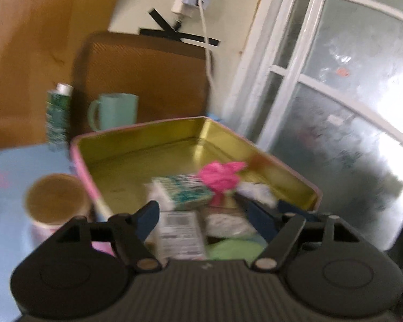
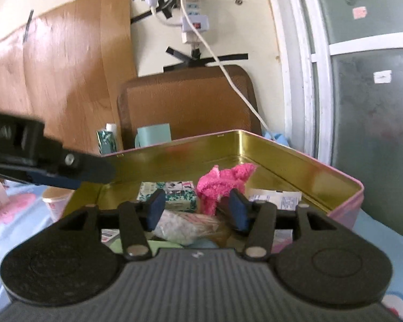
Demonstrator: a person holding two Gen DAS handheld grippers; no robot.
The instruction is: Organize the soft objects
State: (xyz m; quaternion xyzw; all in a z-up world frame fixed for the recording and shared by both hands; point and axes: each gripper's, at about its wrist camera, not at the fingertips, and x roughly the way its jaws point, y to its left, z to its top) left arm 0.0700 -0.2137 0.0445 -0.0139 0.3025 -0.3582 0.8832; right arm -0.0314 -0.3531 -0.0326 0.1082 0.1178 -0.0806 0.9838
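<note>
**Both grippers poised over the tin, nothing held**

Your right gripper (image 2: pixel 196 209) has its fingers apart and empty, with the pink fuzzy cloth (image 2: pixel 223 185) just beyond at 12 o'clock, lying inside the gold-lined tin (image 2: pixel 295 161). Your left gripper (image 1: pixel 201 214) is likewise spread wide and holds nothing, low over the same clutter. Come down straight on the cloth's bunched middle and close gently, keeping clear of the patterned tissue pack (image 2: pixel 172 196) touching it at 9 o'clock. Count: one pink cloth, one tissue pack, one tin; behind it one teal mug (image 1: pixel 115 111), and one paper cup (image 1: pixel 56 201) beside it.
</note>
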